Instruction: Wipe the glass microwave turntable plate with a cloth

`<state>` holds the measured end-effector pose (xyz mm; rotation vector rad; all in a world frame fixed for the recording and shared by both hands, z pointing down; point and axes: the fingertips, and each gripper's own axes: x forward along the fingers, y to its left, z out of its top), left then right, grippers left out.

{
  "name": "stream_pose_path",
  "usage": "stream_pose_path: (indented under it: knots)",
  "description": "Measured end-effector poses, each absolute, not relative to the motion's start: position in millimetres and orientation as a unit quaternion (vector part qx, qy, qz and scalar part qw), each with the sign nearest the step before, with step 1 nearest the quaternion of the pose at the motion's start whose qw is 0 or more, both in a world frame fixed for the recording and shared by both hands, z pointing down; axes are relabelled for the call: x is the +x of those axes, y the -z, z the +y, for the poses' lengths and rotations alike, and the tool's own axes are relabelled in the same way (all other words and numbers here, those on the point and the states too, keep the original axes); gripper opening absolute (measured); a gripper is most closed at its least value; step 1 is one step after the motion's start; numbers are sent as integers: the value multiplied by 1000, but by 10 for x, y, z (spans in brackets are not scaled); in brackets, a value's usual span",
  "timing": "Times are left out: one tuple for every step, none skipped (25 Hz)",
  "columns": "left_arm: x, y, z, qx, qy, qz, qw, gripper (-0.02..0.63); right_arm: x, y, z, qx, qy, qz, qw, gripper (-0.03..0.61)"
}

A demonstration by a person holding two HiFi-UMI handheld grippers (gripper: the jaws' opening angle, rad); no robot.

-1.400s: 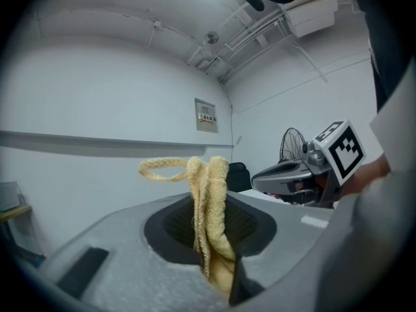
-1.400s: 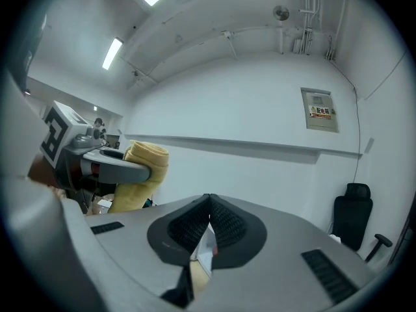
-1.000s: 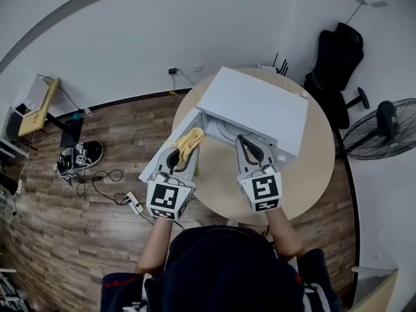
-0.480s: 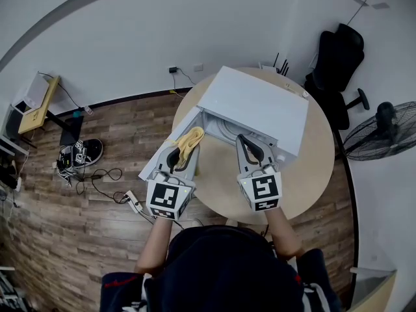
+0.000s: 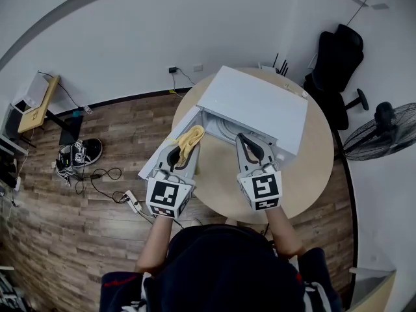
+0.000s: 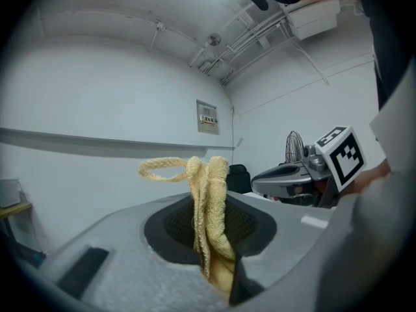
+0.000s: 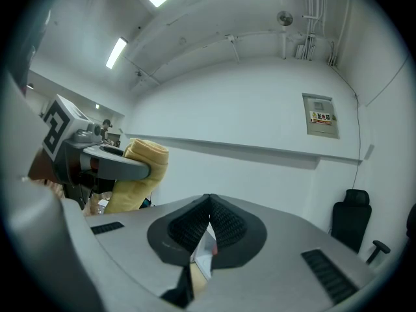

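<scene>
I am looking down at two grippers, one in each of the person's hands, each carrying one marker cube. The left gripper (image 5: 185, 149) is clamping its jaws on the only cloth (image 5: 191, 139), a yellow towelling one. In the left gripper view the cloth (image 6: 209, 187) is standing up out of the left gripper (image 6: 213, 229), with one loop curling off to the side. The right gripper (image 5: 242, 139) is pressing its jaws together on nothing; in the right gripper view the right gripper (image 7: 208, 218) is showing its two dark pads meeting.

One white microwave (image 5: 255, 105) is sitting on one round table (image 5: 313, 169), its door (image 5: 148, 169) hanging open toward the left gripper. Both grippers are pointing at the open front. The glass turntable plate is lying somewhere inside that opening: only a pale curved edge (image 5: 225, 129) is peeking out under the microwave's top, and I cannot tell for certain that it is the plate.

Around the room, one black office chair (image 5: 338, 60) and one fan (image 5: 383, 129) are standing near the table, the fan being cut off by the picture's edge. On the floor one pair of shoes (image 5: 81, 155) and one power strip (image 5: 133, 203) are lying among cables too tangled to count.
</scene>
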<state>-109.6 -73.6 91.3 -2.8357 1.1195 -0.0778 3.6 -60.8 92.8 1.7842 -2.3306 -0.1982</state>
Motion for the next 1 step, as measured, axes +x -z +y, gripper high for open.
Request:
stream_pose_path:
  knots:
    - [-1095,-910,-734,-929,26,367,47,81,30,-930,-606,602,66,-789,99,11]
